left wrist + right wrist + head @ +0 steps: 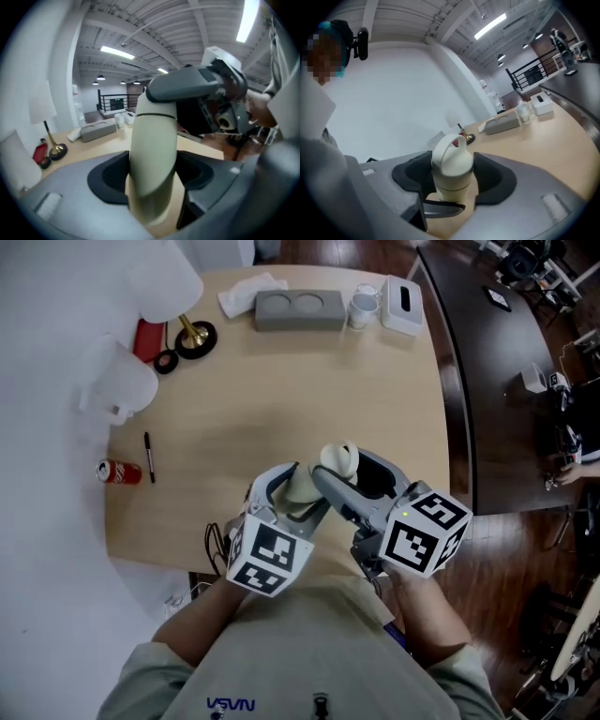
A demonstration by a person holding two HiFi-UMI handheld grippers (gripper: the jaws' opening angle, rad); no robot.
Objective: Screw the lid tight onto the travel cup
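Observation:
A cream travel cup is held low in front of the person's body, over the near edge of the wooden table. My left gripper is shut on the cup's body, with a dark pad against each side. The rounded cream lid, which has a loop handle, sits on top of the cup. My right gripper is shut on the lid. One grey finger of the right gripper crosses the cup's top in the left gripper view. The cup's base is hidden.
At the table's far edge stand a grey two-well holder, a glass jar, a white tissue box and a white cloth. A brass lamp base, a pen and a red can lie left. A dark table is right.

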